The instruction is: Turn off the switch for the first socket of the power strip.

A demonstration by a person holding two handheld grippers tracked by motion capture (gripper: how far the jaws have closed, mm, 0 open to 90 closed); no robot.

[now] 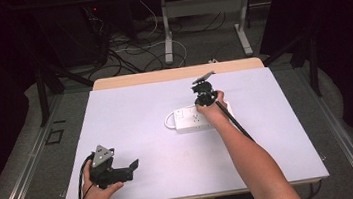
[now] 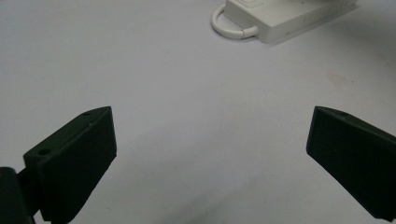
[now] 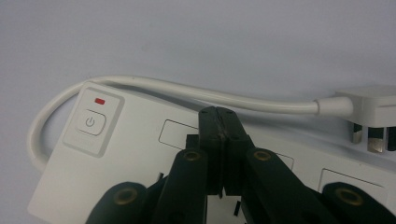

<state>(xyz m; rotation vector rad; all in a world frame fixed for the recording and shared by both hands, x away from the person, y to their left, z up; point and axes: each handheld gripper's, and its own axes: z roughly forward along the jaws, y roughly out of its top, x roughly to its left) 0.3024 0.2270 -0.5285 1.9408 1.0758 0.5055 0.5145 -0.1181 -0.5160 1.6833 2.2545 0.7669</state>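
Observation:
A white power strip lies flat near the middle of the white table. In the right gripper view the power strip shows a power button with a red light above it. Its cable loops off the button end and runs along the far side to a white plug. My right gripper is shut, with nothing visible between its jaws, and its tips hang just over the strip's sockets. My right gripper points down at the strip. My left gripper is open over bare table at the near left, far from the power strip.
My left gripper rests close to the table's front edge. A wooden strip borders the far edge. Beyond it are floor cables and the legs of another desk. Black frame bars stand at both sides.

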